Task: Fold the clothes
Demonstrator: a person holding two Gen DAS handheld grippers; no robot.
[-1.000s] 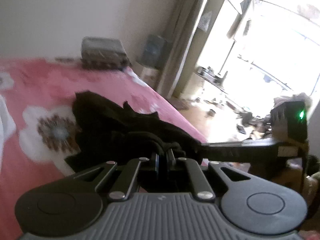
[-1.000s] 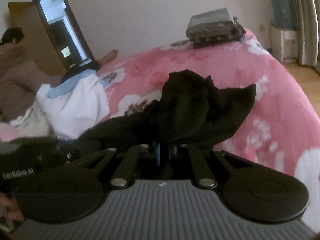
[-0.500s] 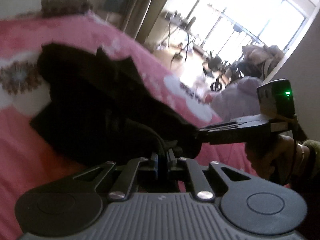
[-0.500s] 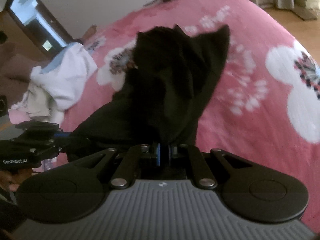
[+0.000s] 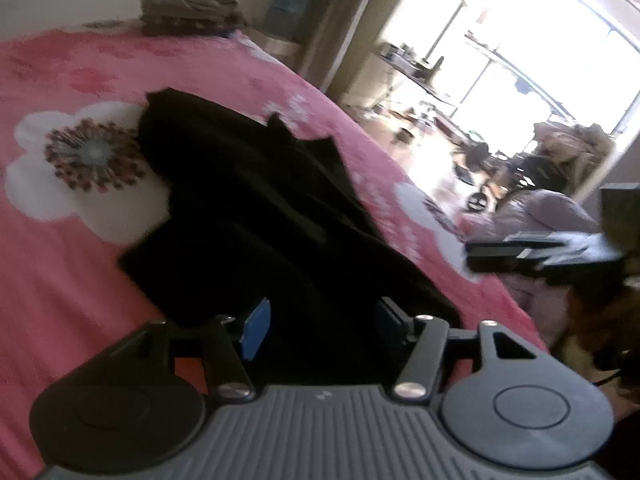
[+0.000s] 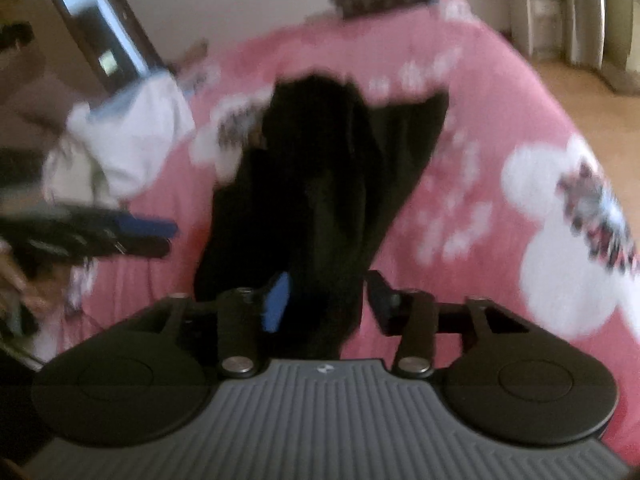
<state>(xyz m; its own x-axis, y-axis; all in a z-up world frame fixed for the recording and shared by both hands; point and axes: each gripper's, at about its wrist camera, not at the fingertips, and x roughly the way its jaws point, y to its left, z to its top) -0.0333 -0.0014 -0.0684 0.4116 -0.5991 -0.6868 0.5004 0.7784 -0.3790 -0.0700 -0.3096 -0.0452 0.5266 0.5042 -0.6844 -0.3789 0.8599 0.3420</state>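
A black garment (image 5: 256, 208) lies crumpled on the pink flowered bedspread (image 5: 60, 280); it also shows in the right wrist view (image 6: 328, 184). My left gripper (image 5: 320, 324) is open, its blue-padded fingers apart on either side of the garment's near edge. My right gripper (image 6: 324, 296) is open too, fingers spread around the garment's near end. The right gripper also shows at the right of the left wrist view (image 5: 520, 252), and the left gripper at the left of the right wrist view (image 6: 120, 232).
A stack of folded clothes (image 5: 188, 0) sits at the far end of the bed. A heap of white clothes (image 6: 120, 148) lies to the left of the garment. The bed's right edge drops to a wooden floor (image 6: 592, 88).
Both grippers were shut on the black garment and held it up; now both have opened and let it go. The garment has dropped onto the bedspread.
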